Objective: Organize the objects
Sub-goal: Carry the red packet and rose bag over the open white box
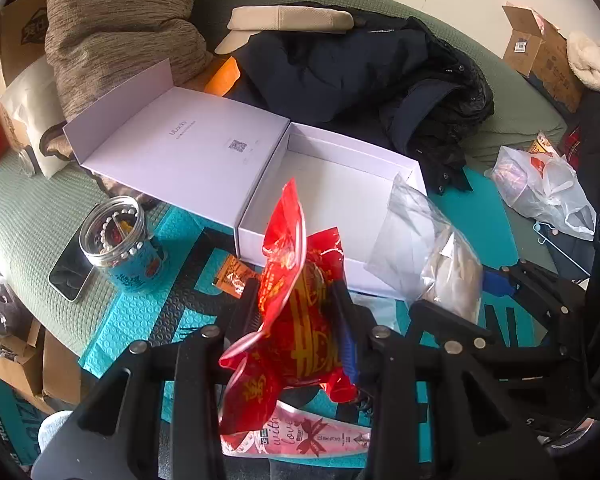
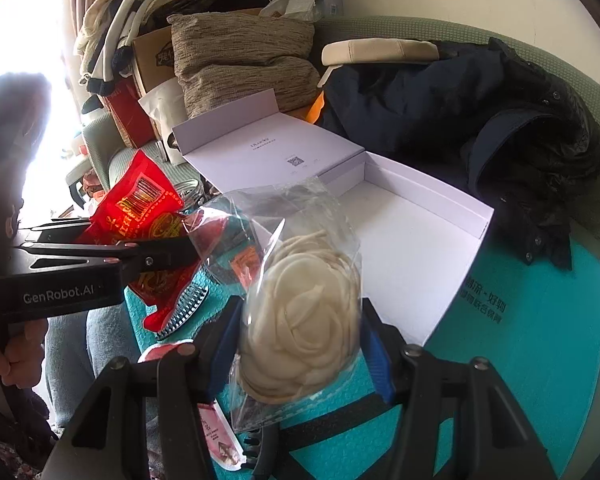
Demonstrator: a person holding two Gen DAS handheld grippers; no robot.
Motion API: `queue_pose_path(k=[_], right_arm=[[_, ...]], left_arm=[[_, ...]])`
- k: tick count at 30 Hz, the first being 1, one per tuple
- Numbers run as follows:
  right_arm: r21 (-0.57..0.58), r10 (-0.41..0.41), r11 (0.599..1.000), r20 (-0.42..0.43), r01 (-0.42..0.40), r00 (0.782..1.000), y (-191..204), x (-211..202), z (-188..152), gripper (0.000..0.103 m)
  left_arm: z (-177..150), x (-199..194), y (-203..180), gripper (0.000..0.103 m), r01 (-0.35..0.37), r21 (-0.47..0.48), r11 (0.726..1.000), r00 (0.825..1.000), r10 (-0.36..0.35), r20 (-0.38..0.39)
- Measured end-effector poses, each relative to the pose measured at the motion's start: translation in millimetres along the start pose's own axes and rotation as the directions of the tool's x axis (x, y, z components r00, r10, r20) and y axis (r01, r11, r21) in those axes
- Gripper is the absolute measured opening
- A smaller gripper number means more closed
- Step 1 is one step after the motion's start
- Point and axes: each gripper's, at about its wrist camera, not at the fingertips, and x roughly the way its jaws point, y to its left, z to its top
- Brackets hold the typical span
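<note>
My left gripper [image 1: 296, 300] is shut on a red snack packet [image 1: 296, 320] with gold print, held just in front of an open white box [image 1: 340, 196]. The packet also shows in the right wrist view [image 2: 140, 208], with the left gripper [image 2: 172, 252] at its side. My right gripper [image 2: 300, 320] is shut on a clear bag of white noodle-like strips [image 2: 304, 320], held near the box [image 2: 412, 240]. That bag shows in the left wrist view [image 1: 440, 256] beside the box's right front corner. The box is empty; its lid [image 1: 188, 140] lies open to the left.
A jar of beads [image 1: 120, 240] and a phone [image 1: 70, 270] stand left of the box on a teal mat [image 1: 140, 316]. A dark jacket [image 1: 360, 68], a brown pillow [image 1: 112, 28] and a cap [image 1: 288, 20] lie behind. A pink packet [image 1: 300, 436] lies below my left gripper. A plastic bag [image 1: 540, 184] is right.
</note>
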Motion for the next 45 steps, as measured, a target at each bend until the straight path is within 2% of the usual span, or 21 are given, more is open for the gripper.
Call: queue_pose_path(k=[7,17,26,38,45], right_arm=[[-0.041,-0.023,0.999,0.033,0.025,0.999,-14.1,2.0,23.0,0.057],[-0.062,-0.047,0.997,0.073,0.052,0.996,-36.3,9.8,54.7,0.057],[-0.082,-0.074,0.993,0.084,0.081,0.994,-55.5,32.9,77.7,0.057],[-0.061,-0.121,0.99,0.062,0.125,0.991,-87.6,77.4,97.0,0.057],[-0.047,-0.158,0.986,0.04,0.16,0.987,-104.2,101.0,101.6,0.057]], left_arm=[[30.0,9.5,-13.7,0.033,0.027,0.023,0.999,0.999,-0.028,0.018],[73.3,29.5,-28.3,0.033,0.026,0.07,0.997,0.999,-0.029,0.043],[105.0,79.2,-29.2,0.033,0.02,0.114,0.993,1.0,-0.019,-0.012],[140.8,142.8,-29.7,0.033,0.055,0.149,0.987,0.998,-0.049,-0.04],[153.2,174.8,-33.5,0.033,0.052,0.177,0.983,0.998,-0.043,-0.054]])
